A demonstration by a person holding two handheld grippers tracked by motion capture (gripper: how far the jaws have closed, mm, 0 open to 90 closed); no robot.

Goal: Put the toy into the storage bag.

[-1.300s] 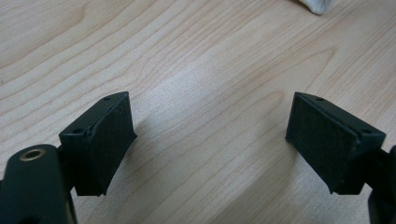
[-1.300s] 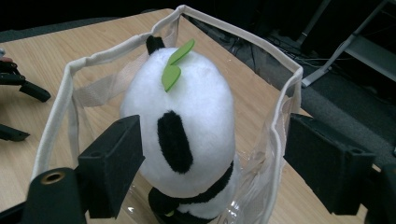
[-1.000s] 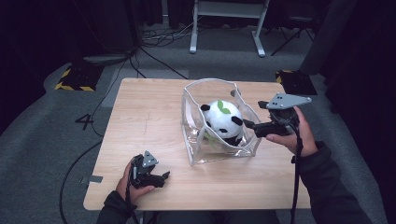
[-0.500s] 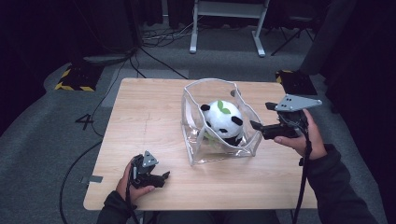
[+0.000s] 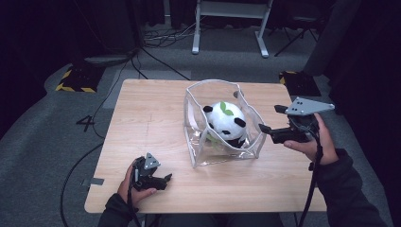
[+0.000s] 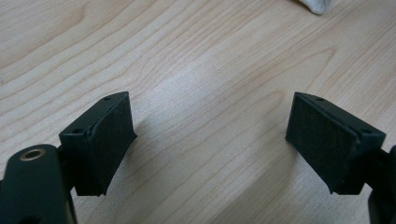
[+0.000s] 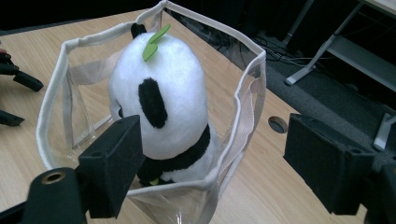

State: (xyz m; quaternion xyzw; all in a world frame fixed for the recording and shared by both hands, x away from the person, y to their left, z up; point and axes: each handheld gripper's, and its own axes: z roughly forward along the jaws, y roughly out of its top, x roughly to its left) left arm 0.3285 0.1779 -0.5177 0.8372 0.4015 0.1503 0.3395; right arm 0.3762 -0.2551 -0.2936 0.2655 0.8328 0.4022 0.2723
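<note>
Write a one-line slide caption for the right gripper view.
Open right gripper faces a plush panda sitting inside a clear bag.

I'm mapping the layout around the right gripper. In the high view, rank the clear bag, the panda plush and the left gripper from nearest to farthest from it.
From the right gripper:
1. Clear bag: its right wall is just beside the jaw tips.
2. Panda plush: inside the bag, toward the table's middle.
3. Left gripper: at the near left of the table, across from the bag.
</note>
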